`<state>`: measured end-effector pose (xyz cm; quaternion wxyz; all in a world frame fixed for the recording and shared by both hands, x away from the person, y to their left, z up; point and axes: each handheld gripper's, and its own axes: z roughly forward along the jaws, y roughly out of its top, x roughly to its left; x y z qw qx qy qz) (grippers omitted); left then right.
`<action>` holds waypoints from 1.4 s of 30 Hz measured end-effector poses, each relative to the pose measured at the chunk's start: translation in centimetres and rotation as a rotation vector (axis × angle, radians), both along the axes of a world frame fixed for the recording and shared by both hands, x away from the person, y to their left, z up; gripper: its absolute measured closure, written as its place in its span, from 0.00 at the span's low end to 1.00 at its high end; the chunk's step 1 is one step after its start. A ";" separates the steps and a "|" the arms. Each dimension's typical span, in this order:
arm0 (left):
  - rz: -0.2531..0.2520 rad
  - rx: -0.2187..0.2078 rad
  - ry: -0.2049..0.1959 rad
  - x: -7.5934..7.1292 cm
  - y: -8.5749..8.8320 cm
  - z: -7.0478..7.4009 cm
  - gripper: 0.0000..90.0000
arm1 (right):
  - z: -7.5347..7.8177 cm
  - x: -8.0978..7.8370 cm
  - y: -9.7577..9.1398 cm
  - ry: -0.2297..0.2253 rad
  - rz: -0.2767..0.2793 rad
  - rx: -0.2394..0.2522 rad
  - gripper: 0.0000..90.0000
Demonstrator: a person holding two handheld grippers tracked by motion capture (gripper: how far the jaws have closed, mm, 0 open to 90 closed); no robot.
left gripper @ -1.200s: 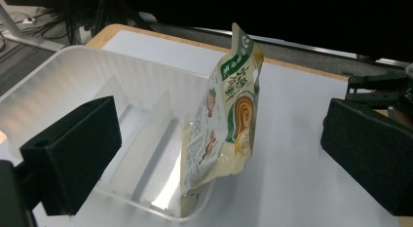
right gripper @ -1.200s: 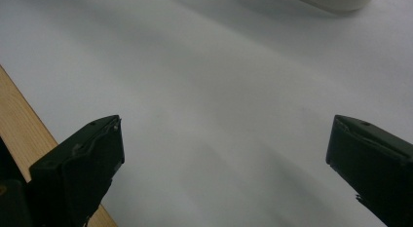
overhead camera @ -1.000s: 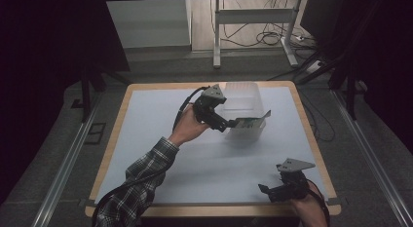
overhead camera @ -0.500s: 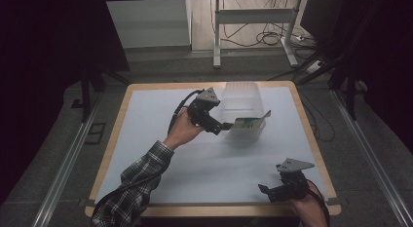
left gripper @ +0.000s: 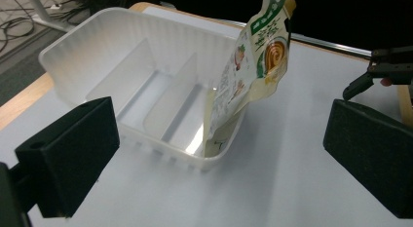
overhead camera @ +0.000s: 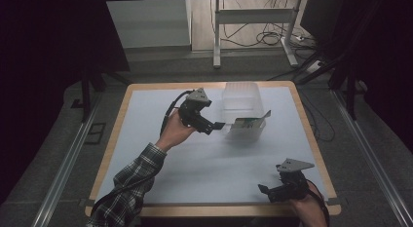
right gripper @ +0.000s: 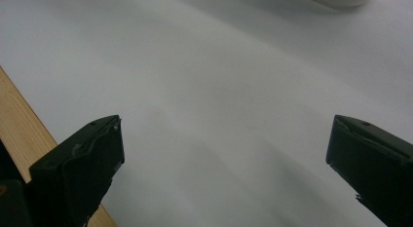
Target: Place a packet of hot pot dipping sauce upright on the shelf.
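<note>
Over at the far side of the table (overhead camera: pixel 146 139), the printed pouch (left gripper: pixel 253 66) is already standing in the end compartment of the clear plastic bin (left gripper: pixel 97 56), leaning on its wall with its top poking over the rim. So the drop-off looks basically done to me. The left gripper (overhead camera: pixel 218 125) hangs just beside the bin with jaws spread wide, holding nothing. The right gripper (overhead camera: pixel 265 190) sits near the front edge, also wide open and empty. The two other compartments look empty, though the glare makes that hard to call. White tabletop with a wooden border, dark room, cables on the floor behind.
</note>
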<state>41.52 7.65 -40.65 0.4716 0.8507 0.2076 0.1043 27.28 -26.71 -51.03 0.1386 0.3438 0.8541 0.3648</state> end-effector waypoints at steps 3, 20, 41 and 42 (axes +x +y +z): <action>0.015 -0.006 0.001 -0.1 0.6 0.0 0.00 | 0.0 0.0 0.0 0.001 0.000 0.001 0.01; 0.059 0.010 -0.010 -1.8 3.3 -0.4 0.00 | 0.1 0.0 0.0 -0.002 -0.002 0.015 0.00; 0.130 -0.024 -0.002 -3.8 7.8 -2.3 0.00 | 0.0 0.0 0.1 0.001 0.001 0.002 0.00; 0.134 -0.025 -0.002 -4.0 7.9 -2.4 0.00 | 0.0 0.0 0.1 0.001 0.001 0.001 0.00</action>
